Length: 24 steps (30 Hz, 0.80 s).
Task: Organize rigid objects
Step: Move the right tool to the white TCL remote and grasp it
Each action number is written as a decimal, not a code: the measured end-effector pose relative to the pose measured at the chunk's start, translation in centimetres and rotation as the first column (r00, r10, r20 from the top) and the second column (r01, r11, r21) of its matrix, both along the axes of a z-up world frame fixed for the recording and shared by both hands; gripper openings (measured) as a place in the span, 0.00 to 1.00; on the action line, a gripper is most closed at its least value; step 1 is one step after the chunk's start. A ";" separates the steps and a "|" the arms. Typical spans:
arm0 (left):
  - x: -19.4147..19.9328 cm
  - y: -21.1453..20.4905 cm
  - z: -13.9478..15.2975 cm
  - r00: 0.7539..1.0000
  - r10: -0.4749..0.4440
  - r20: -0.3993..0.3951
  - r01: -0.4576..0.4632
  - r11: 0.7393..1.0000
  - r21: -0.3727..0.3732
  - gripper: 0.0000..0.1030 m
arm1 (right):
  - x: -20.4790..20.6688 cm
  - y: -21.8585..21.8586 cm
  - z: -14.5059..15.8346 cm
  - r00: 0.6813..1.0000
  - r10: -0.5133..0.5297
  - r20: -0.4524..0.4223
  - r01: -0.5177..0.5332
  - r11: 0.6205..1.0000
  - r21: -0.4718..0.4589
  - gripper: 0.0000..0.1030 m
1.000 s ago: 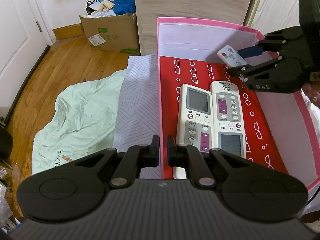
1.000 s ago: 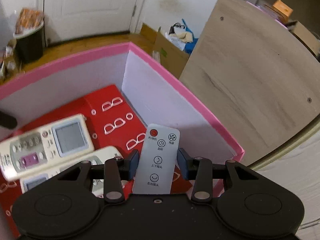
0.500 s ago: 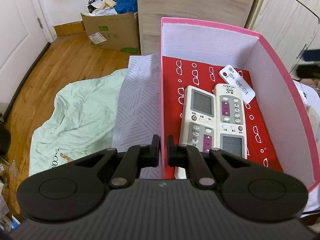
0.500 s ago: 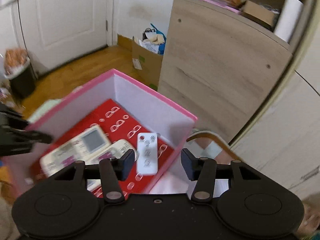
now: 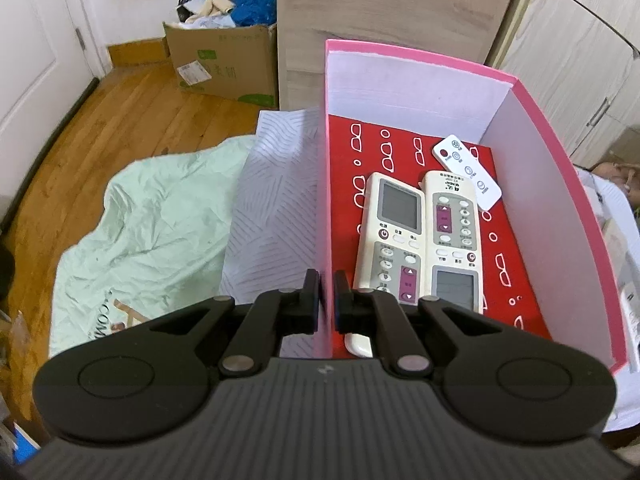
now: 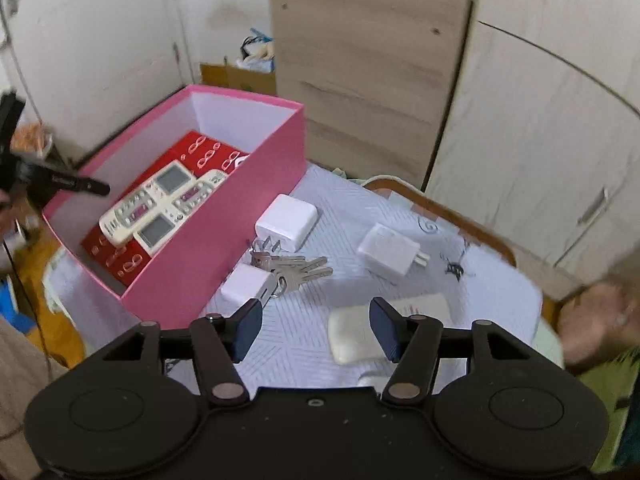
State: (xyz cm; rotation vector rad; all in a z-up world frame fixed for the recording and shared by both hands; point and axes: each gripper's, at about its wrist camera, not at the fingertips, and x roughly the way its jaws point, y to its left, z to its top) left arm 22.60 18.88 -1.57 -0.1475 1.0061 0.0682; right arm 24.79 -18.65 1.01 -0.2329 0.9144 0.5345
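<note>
My left gripper (image 5: 326,300) is shut on the left wall of the pink box (image 5: 420,60). On the box's red floor two large cream remotes (image 5: 390,236) (image 5: 454,240) lie side by side. A small white remote (image 5: 466,172) lies aslant behind them. My right gripper (image 6: 316,328) hangs over the table outside the pink box (image 6: 224,248), its jaws opening with nothing between them. Below it lie three white chargers (image 6: 286,220) (image 6: 390,250) (image 6: 246,284), a bunch of keys (image 6: 296,270) and a cream oblong object (image 6: 352,334).
A patterned cloth (image 6: 400,220) covers the table. A wooden cabinet (image 5: 380,8) stands behind the box and wardrobe doors (image 6: 540,140) stand to the right. A cardboard box (image 5: 224,64) and a green sheet (image 5: 140,220) are on the wooden floor. A blurred hand (image 6: 596,320) is at far right.
The right gripper let go of the small white remote inside the box, drew back out and swung right over the table, jaws widening. The left gripper kept still on the box wall.
</note>
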 end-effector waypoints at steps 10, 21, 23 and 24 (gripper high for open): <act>0.0 -0.4 -0.2 1.000 -0.005 0.010 0.005 1.000 0.015 0.06 | 0.0 -0.9 -5.0 0.996 -0.034 -0.082 0.024 0.992 -0.123 0.67; -0.2 -0.8 -0.1 1.000 -0.007 0.011 0.006 0.999 0.033 0.06 | 0.6 -2.8 -9.7 0.985 -0.100 -0.144 0.056 0.959 -0.279 0.70; -0.2 -0.8 -0.1 1.000 -0.004 0.011 0.004 0.999 0.032 0.06 | 1.3 -3.4 -10.1 0.972 -0.112 -0.207 0.065 0.973 -0.221 0.69; -0.2 -0.8 -0.1 1.000 -0.002 0.011 0.002 1.000 0.028 0.06 | 1.3 -3.4 -10.5 0.971 -0.105 -0.216 0.058 0.975 -0.216 0.69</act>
